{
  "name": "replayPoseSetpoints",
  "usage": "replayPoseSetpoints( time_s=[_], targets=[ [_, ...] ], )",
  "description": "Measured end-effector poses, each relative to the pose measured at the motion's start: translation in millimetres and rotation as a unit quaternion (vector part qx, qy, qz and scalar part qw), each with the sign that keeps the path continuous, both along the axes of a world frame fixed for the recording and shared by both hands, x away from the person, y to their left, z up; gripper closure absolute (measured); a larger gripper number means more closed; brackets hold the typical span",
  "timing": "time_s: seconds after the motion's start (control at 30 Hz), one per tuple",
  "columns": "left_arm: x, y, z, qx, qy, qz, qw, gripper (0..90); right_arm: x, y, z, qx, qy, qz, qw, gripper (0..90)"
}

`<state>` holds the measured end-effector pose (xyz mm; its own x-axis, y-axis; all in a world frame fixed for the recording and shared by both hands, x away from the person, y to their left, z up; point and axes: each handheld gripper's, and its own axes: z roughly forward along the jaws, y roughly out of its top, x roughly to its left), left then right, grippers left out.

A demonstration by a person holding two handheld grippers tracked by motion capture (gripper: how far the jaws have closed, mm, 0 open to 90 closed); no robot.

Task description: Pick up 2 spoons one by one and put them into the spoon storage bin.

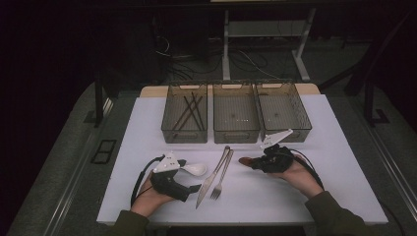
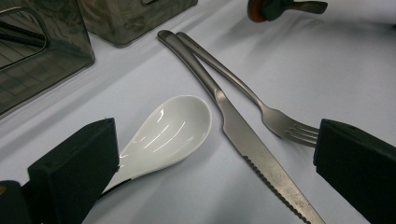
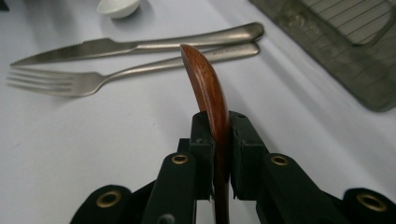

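up at the far side of the white table (image 1: 305,196) stand three smoky, see-through bins: the left bin (image 1: 185,114) holds dark thin sticks (image 1: 191,110), the middle bin (image 1: 235,113) and right bin (image 1: 284,110) look bare. near the front, a steel knife (image 1: 212,178) with a serrated edge and a steel fork (image 1: 222,177) lie touching at the handles. the right tool (image 3: 218,135) is clamped tight on a curved, glossy wooden spoon (image 3: 208,91). the left tool (image 2: 210,158) gapes wide, its jaw beside a glazed white spoon (image 2: 166,133)
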<state>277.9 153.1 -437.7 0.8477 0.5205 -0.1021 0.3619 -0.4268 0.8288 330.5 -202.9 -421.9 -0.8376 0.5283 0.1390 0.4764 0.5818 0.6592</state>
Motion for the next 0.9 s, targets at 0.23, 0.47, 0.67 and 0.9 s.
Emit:
replayPoseSetpoints(
  time_s=[0.23, 0.47, 0.67, 0.9],
  targets=[
    [-0.5, 0.6, -0.8, -0.004, 0.002, -0.001, 1.0000, 0.0, 8.7, -0.6, 7.2, 0.011, -0.002, -0.017, 0.9998, 80.4],
    [-0.2, 0.8, -0.9, -0.004, 0.001, -0.001, 1.0000, 0.0, 16.4, 1.5, 15.2, 0.026, -0.003, -0.029, 0.9992, 80.4],
    [-0.3, 1.1, -0.7, -0.008, 0.002, 0.001, 1.0000, 0.0, 23.1, 5.5, 21.4, 0.038, -0.005, -0.037, 0.9986, 80.4],
    [-0.3, 1.3, -0.3, -0.009, 0.001, 0.002, 1.0000, 0.0, 31.1, 10.7, 30.3, 0.058, -0.010, -0.048, 0.9971, 80.4]
  ],
)
